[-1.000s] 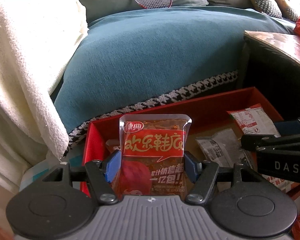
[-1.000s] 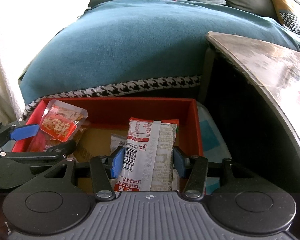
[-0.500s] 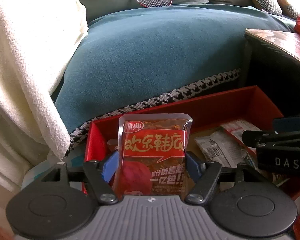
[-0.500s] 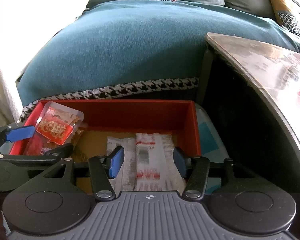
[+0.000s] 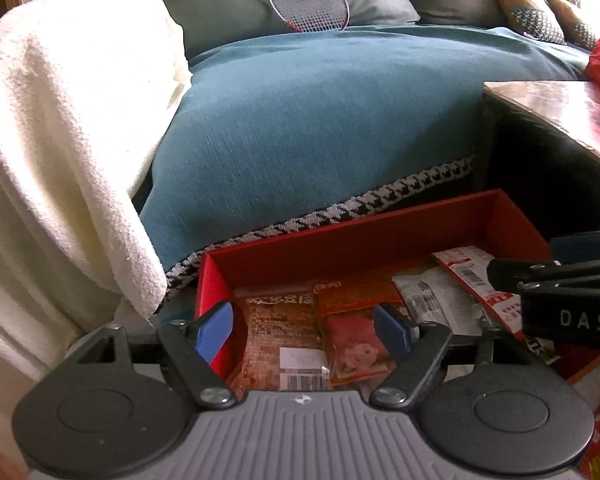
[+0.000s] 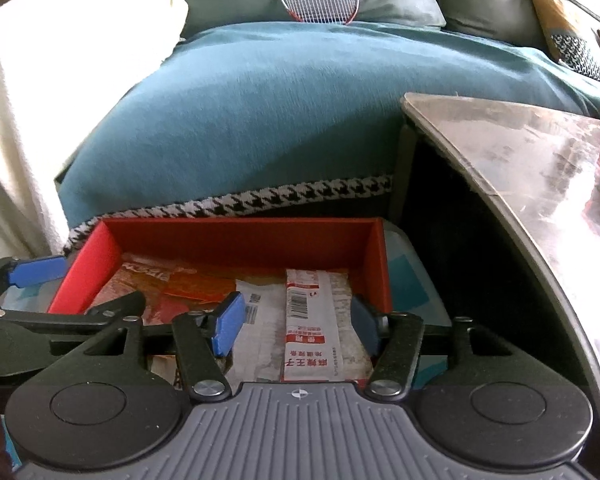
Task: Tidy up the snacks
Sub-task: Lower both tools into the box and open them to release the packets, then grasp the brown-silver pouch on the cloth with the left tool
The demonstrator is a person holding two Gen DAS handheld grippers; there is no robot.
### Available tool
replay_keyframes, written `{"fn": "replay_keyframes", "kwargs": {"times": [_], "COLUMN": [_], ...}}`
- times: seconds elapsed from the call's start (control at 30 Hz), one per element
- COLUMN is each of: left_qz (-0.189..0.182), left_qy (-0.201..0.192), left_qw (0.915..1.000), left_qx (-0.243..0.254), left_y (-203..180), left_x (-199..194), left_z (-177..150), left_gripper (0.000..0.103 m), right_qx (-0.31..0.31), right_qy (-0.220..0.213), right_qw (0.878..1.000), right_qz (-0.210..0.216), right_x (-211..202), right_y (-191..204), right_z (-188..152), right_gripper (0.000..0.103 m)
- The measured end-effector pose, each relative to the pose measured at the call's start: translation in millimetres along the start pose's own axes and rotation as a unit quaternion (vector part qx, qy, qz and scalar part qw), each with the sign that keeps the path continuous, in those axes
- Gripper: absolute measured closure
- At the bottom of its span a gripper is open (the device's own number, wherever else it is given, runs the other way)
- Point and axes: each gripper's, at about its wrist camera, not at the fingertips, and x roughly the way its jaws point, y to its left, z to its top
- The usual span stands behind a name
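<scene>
Fingers of the left gripper (image 5: 304, 330) stood spread apart with nothing between them, hovering over the left end of the red box (image 5: 352, 236). Fingers of the right gripper (image 6: 296, 320) were likewise parted and empty, over the box's right end. Every snack in view lay flat on the box floor, below and just ahead of the pads. Under the left pair sat a brown packet (image 5: 278, 330) and, touching it on the right, a red packet (image 5: 356, 328) with a cartoon figure, both with their long axes running away from the camera. Under the right pair lay a white-and-red packet (image 6: 316, 316), barcode up, long axis also running away, with a grey-white packet (image 6: 258, 324) beside it. Each gripper was nearer its own pair. More snacks probably waited on the desk (image 6: 540, 152), though its top looked mostly bare.
</scene>
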Motion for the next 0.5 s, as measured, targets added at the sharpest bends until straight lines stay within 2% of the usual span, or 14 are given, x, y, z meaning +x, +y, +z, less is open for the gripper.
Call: {"fn": "replay_keyframes", "kwargs": {"times": [0.23, 0.3, 0.5], "left_qz": [-0.022, -0.039, -0.093], "left_qy": [0.000, 0.003, 0.027], "left_qw": [0.9998, 0.9992, 0.9948], "left_qx": [0.002, 0.002, 0.031], "left_y": [-9, -13, -37], "left_x": [-24, -33, -54], "left_z": [-9, -14, -37], "left_gripper": [0.031, 0.030, 0.030], "right_qx": [-0.004, -0.002, 0.033], "right_qy": [-0.002, -0.001, 0.012], "right_qw": [1.000, 1.000, 0.999], "right_qz": [-0.001, -0.001, -0.004], "right_x": [-28, -39, -77], "right_y": [-6, -12, -43], "right_z": [-14, -21, -53], "right_gripper": [0.035, 0.031, 0.031]}}
